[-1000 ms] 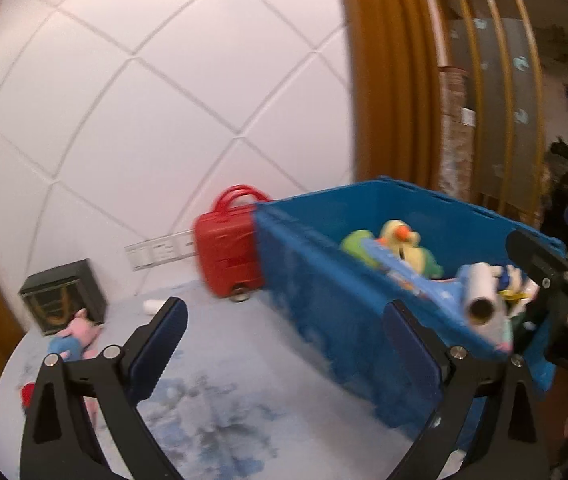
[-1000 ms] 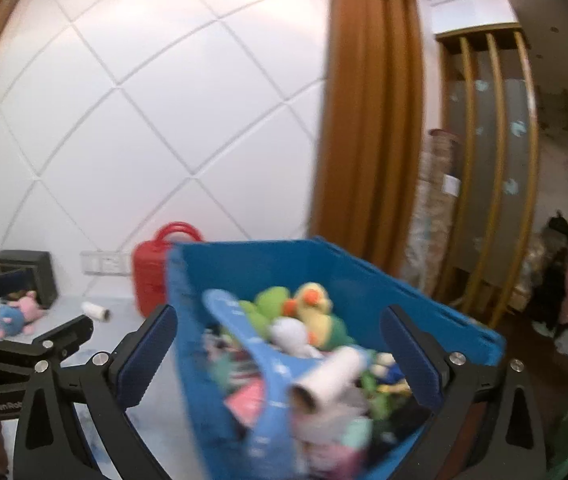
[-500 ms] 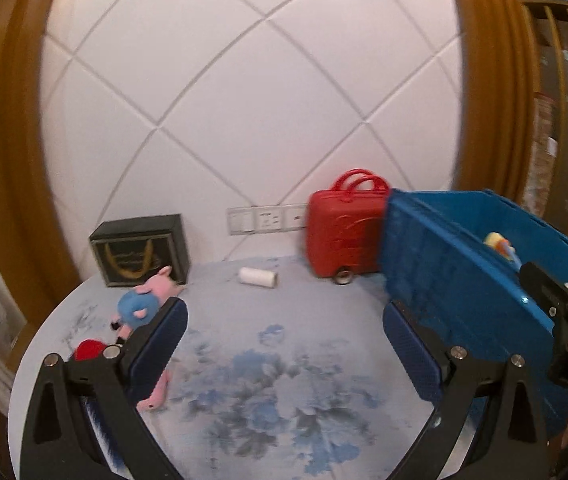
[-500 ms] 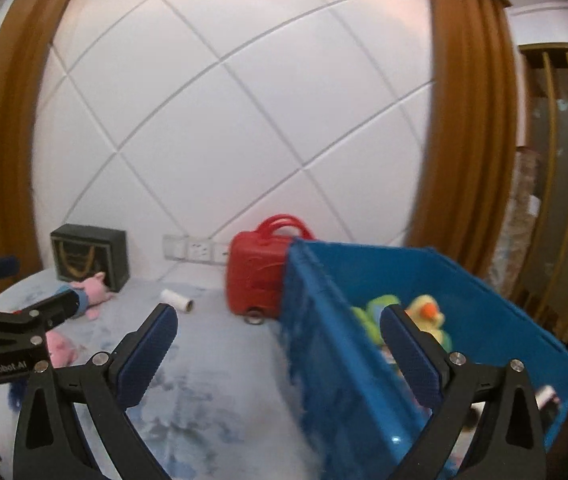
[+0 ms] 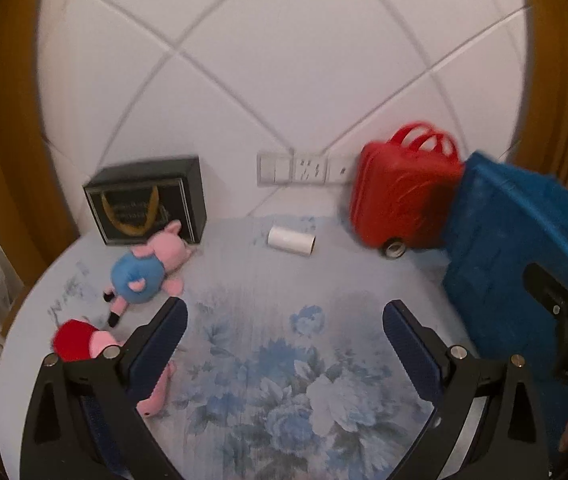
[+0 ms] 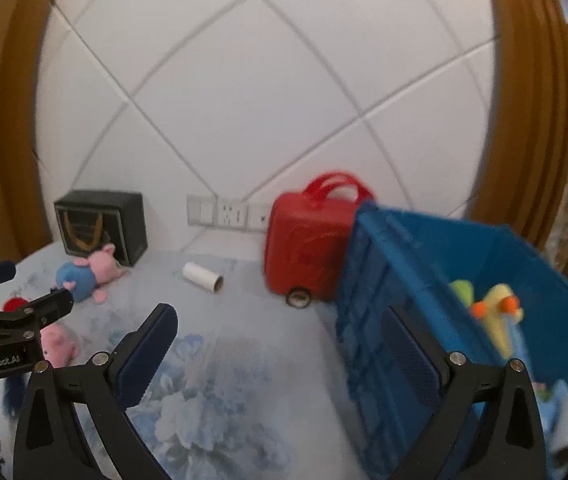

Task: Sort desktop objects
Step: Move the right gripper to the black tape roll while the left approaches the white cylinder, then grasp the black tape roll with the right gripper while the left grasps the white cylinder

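Both the left gripper (image 5: 284, 332) and the right gripper (image 6: 284, 344) hovered with fingers released and empty, probably because the pig toy (image 5: 146, 266) on the surface (image 5: 284, 360) awaited the blue bin (image 6: 435, 280).

Setting: home interior, likely a living or play room. Evidence: round table (image 5: 252, 360) with blue floral cloth; white diamond-panelled wall (image 6: 244, 100) framed by curved wood trim (image 6: 523, 80); wall socket plate (image 5: 303, 168); 2 plush pig toys (image 5: 144, 268), red toy suitcase (image 5: 399, 196), and blue bin (image 6: 423, 264) holding soft toys.
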### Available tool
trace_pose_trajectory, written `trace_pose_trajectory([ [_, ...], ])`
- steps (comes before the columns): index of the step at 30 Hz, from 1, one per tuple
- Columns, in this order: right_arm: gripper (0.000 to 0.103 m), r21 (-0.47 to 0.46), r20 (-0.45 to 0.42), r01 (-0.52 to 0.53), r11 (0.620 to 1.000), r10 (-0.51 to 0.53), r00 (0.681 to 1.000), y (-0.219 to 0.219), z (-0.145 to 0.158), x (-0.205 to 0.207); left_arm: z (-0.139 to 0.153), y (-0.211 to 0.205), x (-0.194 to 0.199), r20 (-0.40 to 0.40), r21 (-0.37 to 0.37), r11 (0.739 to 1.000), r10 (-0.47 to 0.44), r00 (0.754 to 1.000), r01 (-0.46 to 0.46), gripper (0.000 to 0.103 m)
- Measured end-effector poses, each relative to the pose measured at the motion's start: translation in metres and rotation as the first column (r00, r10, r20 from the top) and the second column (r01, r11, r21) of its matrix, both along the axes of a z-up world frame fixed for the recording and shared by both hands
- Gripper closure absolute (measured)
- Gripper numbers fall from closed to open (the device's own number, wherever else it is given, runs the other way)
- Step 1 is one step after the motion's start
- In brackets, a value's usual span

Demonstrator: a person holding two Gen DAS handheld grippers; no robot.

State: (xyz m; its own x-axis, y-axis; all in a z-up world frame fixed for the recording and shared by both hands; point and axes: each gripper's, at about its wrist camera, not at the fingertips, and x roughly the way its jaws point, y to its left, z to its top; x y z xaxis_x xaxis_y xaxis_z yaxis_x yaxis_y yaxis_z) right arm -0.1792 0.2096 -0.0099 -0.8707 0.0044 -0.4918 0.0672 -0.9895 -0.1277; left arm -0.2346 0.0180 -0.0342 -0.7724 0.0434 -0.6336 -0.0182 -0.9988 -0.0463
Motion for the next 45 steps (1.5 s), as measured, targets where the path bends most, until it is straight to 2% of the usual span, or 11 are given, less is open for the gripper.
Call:
trace_pose_trajectory([
  [10,0.000,-0.106,0.228,0.023,0.994,0.001,0.974,0.003,-0.120,-0.150,-0.122,-0.014,-0.134,0.213,0.004,0.999,0.032,0.976,-0.033,0.003],
  [20,0.000,-0.096,0.296,0.087,0.992,-0.055,0.954,0.017,-0.210,-0.273,-0.202,0.033,-0.288,0.216,-0.003,1.000,-0.009,0.976,0.010,0.003],
  [25,0.000,-0.035,0.289,0.163,0.986,-0.146,0.946,0.027,-0.237,-0.314,-0.229,0.057,-0.335,0.231,-0.035,0.999,0.001,0.973,0.008,0.003],
  [27,0.000,-0.010,0.281,0.209,0.978,-0.198,0.939,0.035,-0.245,-0.322,-0.237,0.053,-0.345,0.244,-0.079,0.996,0.057,0.968,-0.039,0.003],
  [30,0.000,-0.014,0.287,0.246,0.969,-0.232,0.929,0.046,-0.255,-0.334,-0.239,0.027,-0.340,0.253,-0.076,0.991,0.123,0.960,-0.107,0.003],
  [34,0.000,-0.054,0.289,0.223,0.973,-0.199,0.937,0.054,-0.265,-0.348,-0.238,-0.021,-0.325,0.253,-0.141,0.964,0.254,0.933,-0.225,0.003],
  [37,0.001,-0.108,0.285,0.167,0.980,-0.131,0.950,0.053,-0.263,-0.354,-0.241,-0.057,-0.313,0.269,-0.214,0.928,0.356,0.895,-0.305,0.003],
  [39,0.003,-0.111,0.292,0.133,0.985,-0.096,0.952,0.046,-0.262,-0.354,-0.240,-0.072,-0.303,0.267,-0.220,0.918,0.383,0.885,-0.331,0.003],
  [41,0.011,-0.142,0.296,0.087,0.986,-0.041,0.954,0.039,-0.262,-0.349,-0.237,-0.081,-0.294,0.280,-0.166,0.931,0.361,0.890,-0.325,0.003],
  [43,0.024,-0.163,0.313,0.051,0.985,0.002,0.950,0.033,-0.264,-0.346,-0.226,-0.080,-0.284,0.264,-0.085,0.952,0.306,0.915,-0.294,0.003],
  [45,0.024,-0.177,0.314,0.032,0.984,0.026,0.949,0.030,-0.264,-0.344,-0.213,-0.070,-0.283,0.220,-0.062,0.966,0.257,0.941,-0.249,0.003],
])
